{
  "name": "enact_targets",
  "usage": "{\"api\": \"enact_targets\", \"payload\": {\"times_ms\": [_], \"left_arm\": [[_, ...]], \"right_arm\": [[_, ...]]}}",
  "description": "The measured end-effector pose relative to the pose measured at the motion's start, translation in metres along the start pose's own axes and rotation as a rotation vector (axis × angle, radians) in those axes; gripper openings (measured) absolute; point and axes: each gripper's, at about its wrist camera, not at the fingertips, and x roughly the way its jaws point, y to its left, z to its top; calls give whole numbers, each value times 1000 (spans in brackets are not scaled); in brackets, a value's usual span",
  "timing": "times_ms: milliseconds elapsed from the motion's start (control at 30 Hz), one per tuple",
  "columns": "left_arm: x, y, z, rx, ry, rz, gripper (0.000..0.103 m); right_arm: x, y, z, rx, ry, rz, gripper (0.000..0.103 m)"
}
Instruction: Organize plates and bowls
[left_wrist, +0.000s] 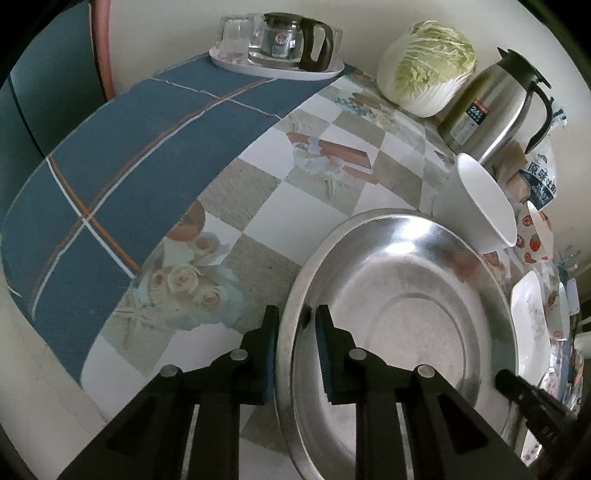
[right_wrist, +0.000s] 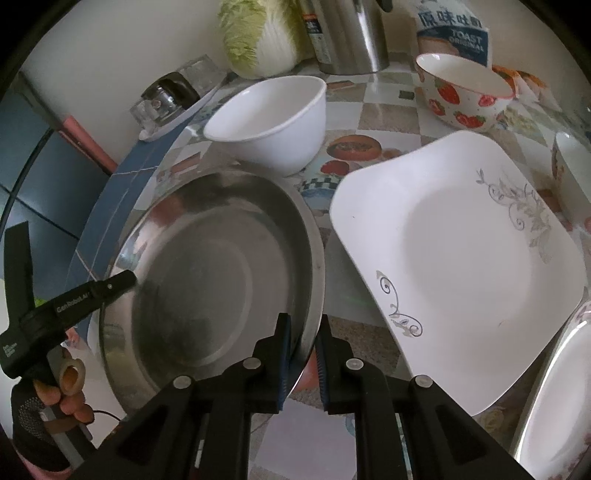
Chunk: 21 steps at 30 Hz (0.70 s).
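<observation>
A round steel plate (left_wrist: 406, 314) (right_wrist: 207, 266) lies on the patterned table. My left gripper (left_wrist: 297, 321) is shut on its left rim, one pad outside and one inside the lip. On the opposite rim my right gripper (right_wrist: 304, 328) is shut too. Each gripper shows in the other's view at the plate's far edge. Behind the steel plate stands a white bowl (right_wrist: 269, 114) (left_wrist: 484, 199). A strawberry-patterned bowl (right_wrist: 465, 96) sits further back right. Right of the steel plate lies a square white plate (right_wrist: 461, 258) with a grey floral print.
Another plate (right_wrist: 554, 387) lies at the near right and a small bowl (right_wrist: 572, 173) at the right edge. A cabbage (left_wrist: 428, 62), a steel jug (left_wrist: 491, 110), a toast bag (right_wrist: 450, 33) and a tray with a glass pot (left_wrist: 280, 40) line the wall. A blue cloth (left_wrist: 110, 177) covers the table's left edge.
</observation>
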Motion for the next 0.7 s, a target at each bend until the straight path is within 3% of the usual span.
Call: {"api": "enact_targets", "payload": {"times_ms": [700], "left_arm": [[-80, -30, 2, 78, -121, 54, 21]], "right_arm": [[-65, 3, 6, -46, -153, 80, 14]]}}
